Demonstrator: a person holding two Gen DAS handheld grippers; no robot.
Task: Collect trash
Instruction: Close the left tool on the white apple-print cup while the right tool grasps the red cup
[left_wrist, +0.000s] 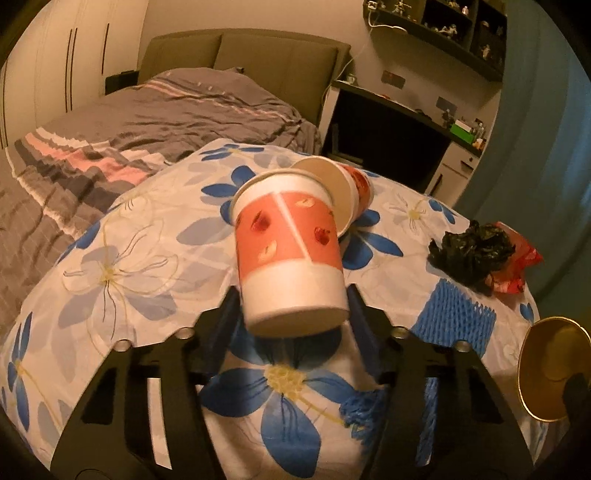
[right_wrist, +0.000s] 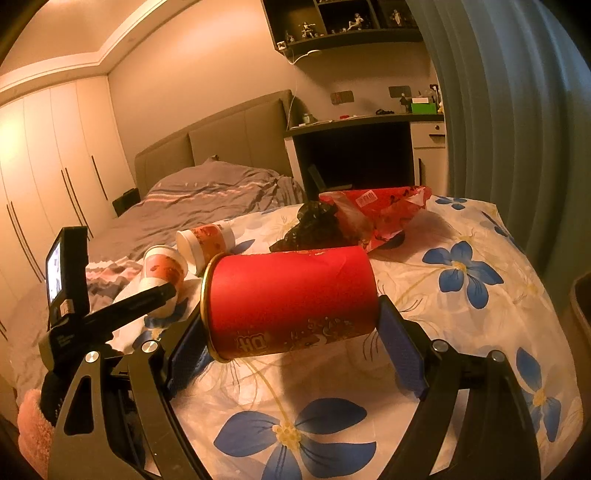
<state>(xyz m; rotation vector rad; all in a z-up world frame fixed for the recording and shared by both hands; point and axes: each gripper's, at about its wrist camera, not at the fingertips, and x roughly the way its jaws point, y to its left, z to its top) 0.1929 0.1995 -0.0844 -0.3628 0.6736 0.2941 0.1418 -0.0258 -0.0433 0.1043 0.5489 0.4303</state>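
Two cups are being held: the left gripper (left_wrist: 293, 306) is clamping a paper cup (left_wrist: 288, 251), the right gripper (right_wrist: 291, 325) a red cup (right_wrist: 291, 299). Remaining on the worktop (left_wrist: 122, 258): another cup (left_wrist: 354, 184), a black bag (left_wrist: 469, 254), a red wrapper (right_wrist: 384, 210).

Two cups (left_wrist: 291, 243) on the table (left_wrist: 122, 258), bags (left_wrist: 472, 251) right of them

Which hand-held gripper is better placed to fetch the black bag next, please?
Probably the right hand-held gripper: the black bag lies just beyond its red cup; left hand-held gripper sits farther off.
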